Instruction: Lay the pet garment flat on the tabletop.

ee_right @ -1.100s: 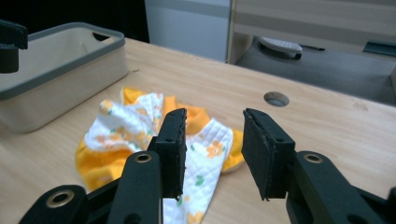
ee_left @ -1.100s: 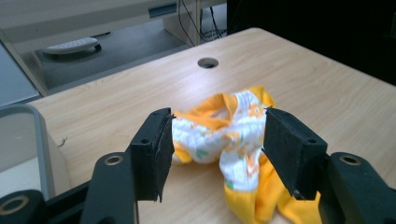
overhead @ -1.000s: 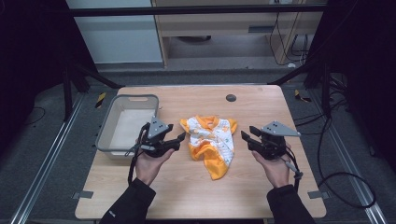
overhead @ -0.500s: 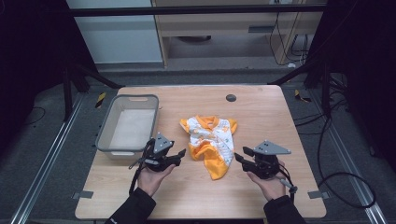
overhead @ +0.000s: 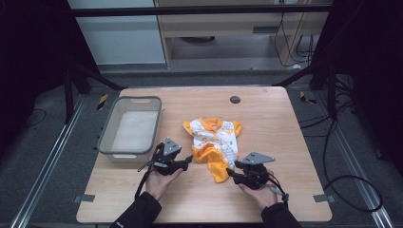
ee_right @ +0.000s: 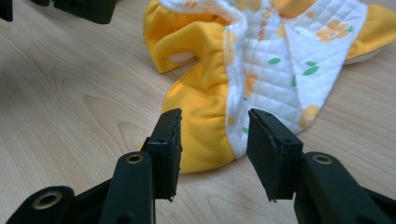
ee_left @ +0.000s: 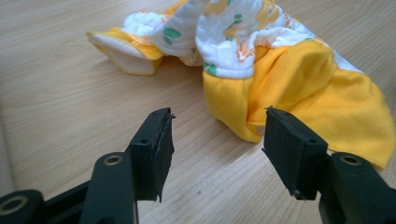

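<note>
A pale wooden table [overhead: 285, 142] fills the middle of the room, its grain running lengthwise. On its left side sits a grey plastic bin [overhead: 105, 142] with rounded corners and a handle slot in the far wall; it looks empty inside. Near the table's far edge there is a small dark round cap [overhead: 235, 99] set in the wood. Beyond the table stands a light wooden cabinet [overhead: 214, 28], next to a pale panel [overhead: 114, 38]. Black cables [overhead: 351, 185] loop across the grey floor on the right. Yellow-and-black tape marks [overhead: 102, 101] lie beside the left rail.
</note>
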A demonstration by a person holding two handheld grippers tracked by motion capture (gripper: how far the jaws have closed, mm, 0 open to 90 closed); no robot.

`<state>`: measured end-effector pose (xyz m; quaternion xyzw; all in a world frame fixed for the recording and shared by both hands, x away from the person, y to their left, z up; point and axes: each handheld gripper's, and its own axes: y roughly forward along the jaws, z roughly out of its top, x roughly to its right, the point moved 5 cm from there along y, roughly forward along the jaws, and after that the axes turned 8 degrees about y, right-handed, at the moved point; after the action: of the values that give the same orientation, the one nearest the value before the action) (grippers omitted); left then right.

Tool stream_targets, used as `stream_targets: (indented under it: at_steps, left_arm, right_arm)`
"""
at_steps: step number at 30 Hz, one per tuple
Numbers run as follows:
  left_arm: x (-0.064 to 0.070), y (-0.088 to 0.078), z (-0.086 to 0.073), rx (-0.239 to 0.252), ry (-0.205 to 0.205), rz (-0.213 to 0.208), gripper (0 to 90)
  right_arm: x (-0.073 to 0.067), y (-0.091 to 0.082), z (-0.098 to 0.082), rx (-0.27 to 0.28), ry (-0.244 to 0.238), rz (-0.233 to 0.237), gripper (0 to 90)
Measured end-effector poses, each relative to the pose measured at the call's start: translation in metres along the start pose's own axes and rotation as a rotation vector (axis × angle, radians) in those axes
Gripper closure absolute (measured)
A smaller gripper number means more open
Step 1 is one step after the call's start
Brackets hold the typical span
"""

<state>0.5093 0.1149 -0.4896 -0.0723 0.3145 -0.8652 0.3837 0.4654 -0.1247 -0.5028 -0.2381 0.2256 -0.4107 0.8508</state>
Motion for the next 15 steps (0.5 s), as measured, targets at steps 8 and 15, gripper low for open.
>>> stream_targets:
  at_steps: [8, 15]
  left_arm:
    - [0.008, 0.027, -0.004, -0.044, -0.006, -0.046, 43.8]
    - [0.014, 0.034, -0.007, -0.064, 0.022, -0.058, 53.3]
  right_arm:
    - [-0.005, 0.014, -0.01, -0.057, -0.01, -0.005, 55.7]
    - [-0.007, 0.02, -0.014, -0.079, -0.023, -0.007, 57.5]
